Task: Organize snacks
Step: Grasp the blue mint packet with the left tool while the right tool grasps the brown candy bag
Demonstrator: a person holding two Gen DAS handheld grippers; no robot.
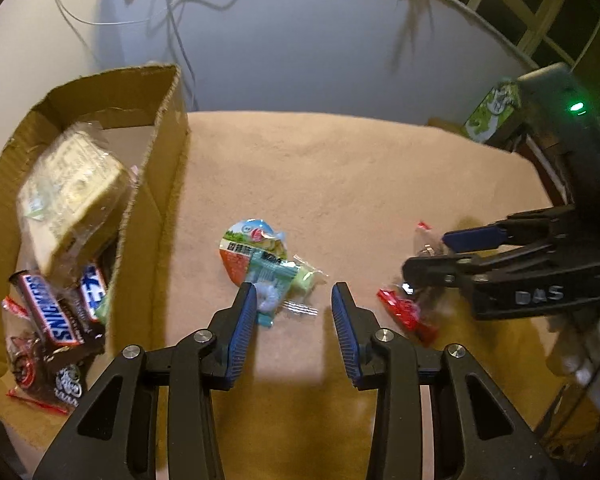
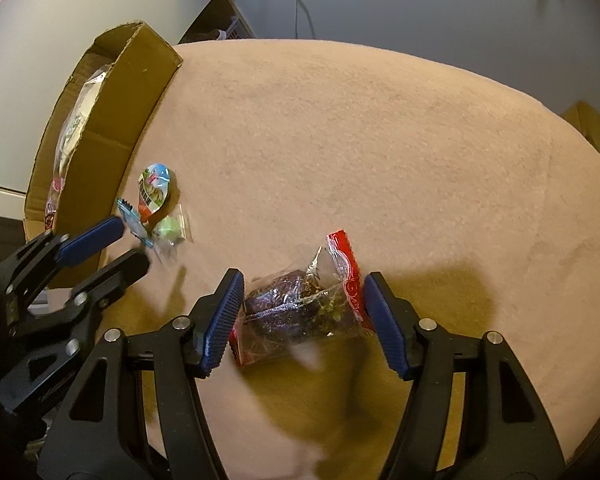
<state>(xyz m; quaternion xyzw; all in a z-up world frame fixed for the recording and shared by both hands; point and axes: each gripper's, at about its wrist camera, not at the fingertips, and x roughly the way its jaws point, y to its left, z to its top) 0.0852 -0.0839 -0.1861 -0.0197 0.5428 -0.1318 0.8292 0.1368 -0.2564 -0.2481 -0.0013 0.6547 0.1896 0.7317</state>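
Red-edged clear snack pack (image 2: 300, 312) with dark contents lies on the tan table (image 2: 380, 140), between the right gripper's (image 2: 302, 322) fingers, pads at both ends; grip unclear. Left gripper (image 1: 294, 312) part open, empty, over small wrappers (image 1: 268, 276) beside the cardboard box (image 1: 156, 184) of Snickers (image 1: 50, 308).

You're working on a tan cloth-covered table (image 2: 380, 128). On it stand a cardboard box (image 1: 168, 168) at the left, a small cluster of snack packets (image 1: 264, 268) just beside it, and a red-edged clear packet (image 2: 300, 312) well apart.
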